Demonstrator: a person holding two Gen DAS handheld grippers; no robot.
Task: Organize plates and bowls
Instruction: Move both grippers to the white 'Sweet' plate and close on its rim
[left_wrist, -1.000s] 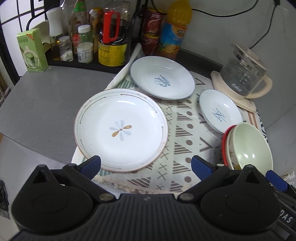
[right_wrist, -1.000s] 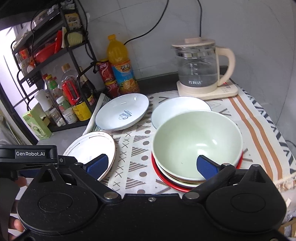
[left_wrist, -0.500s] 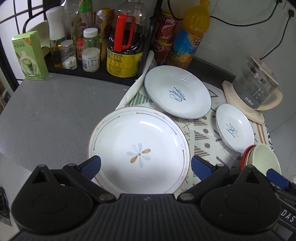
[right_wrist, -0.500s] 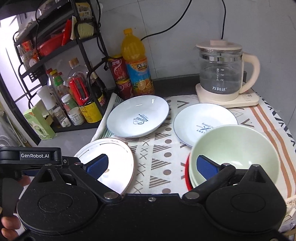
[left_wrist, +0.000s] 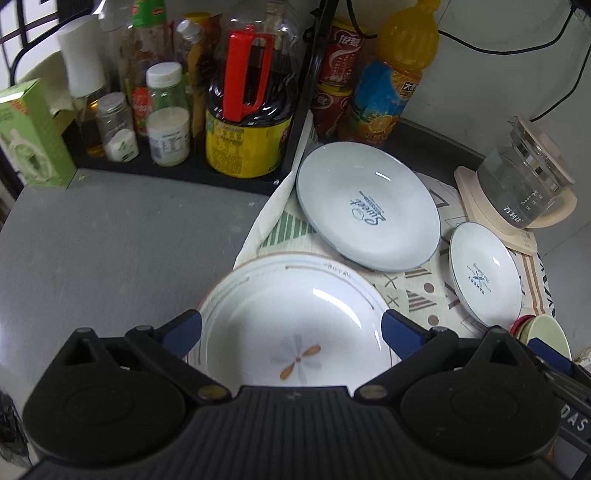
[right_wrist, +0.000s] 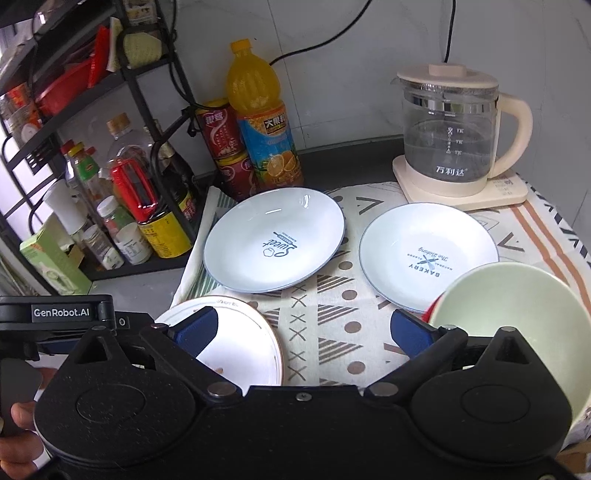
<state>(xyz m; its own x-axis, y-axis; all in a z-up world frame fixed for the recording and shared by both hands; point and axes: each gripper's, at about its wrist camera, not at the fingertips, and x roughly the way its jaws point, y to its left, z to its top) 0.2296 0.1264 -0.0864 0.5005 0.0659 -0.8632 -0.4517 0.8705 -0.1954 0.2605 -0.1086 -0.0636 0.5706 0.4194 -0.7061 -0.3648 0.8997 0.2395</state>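
A white flower-pattern plate (left_wrist: 295, 325) lies at the near left of the patterned cloth (right_wrist: 332, 325); it also shows in the right wrist view (right_wrist: 240, 343). My left gripper (left_wrist: 291, 328) is open above it, empty. A "Sweet" plate (left_wrist: 365, 214) (right_wrist: 273, 240) lies behind it. A smaller "Bakery" plate (left_wrist: 484, 273) (right_wrist: 428, 254) lies to the right. A pale green bowl (right_wrist: 517, 325) sits in a stack with a red rim (right_wrist: 430, 314) at the near right; it also shows in the left wrist view (left_wrist: 546, 332). My right gripper (right_wrist: 303, 328) is open and empty above the cloth.
A black rack (right_wrist: 147, 110) with sauce bottles (left_wrist: 243, 110) stands at the left back. An orange juice bottle (right_wrist: 262, 122), red cans (right_wrist: 225, 144) and a glass kettle (right_wrist: 454, 136) stand along the wall. A green box (left_wrist: 29, 136) stands on the grey counter (left_wrist: 110, 243).
Both grippers have moved left and forward. The flower plate now sits between the left fingers, and the green bowl has slid to the right edge of the right view.
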